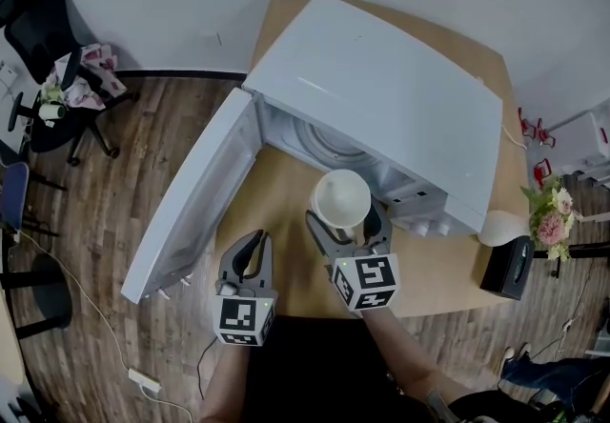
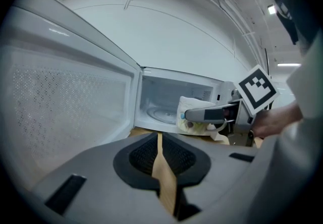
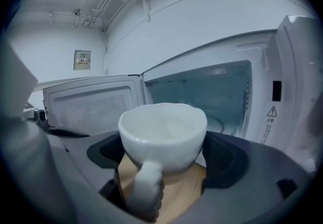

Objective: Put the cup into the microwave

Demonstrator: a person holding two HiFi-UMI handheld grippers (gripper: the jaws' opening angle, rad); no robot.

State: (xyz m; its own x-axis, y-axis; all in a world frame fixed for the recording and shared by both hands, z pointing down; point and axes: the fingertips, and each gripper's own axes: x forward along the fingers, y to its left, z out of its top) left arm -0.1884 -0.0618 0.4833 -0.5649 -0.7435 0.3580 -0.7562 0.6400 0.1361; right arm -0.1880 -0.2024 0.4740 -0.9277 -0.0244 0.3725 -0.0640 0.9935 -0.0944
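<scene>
Your worktop [image 1: 286, 202] is a light wooden top; the white microwave [image 1: 381, 97] stands directly on it and covers most of the far half; its door [image 1: 191, 211] is swung wide open and reaches out past the worktop's left edge, over the plank floor [image 1: 143, 126]; in front of the open cavity you have a bare stretch of wood; near the right edge, just beside the microwave's front corner, sits a small white rounded thing [image 1: 502, 228]; whether the black box [image 1: 508, 267] next to it rests on the worktop cannot be told.

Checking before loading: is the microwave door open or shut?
Open: the microwave door stands swung out to the left, exposing the turntable beyond the white cup.
</scene>
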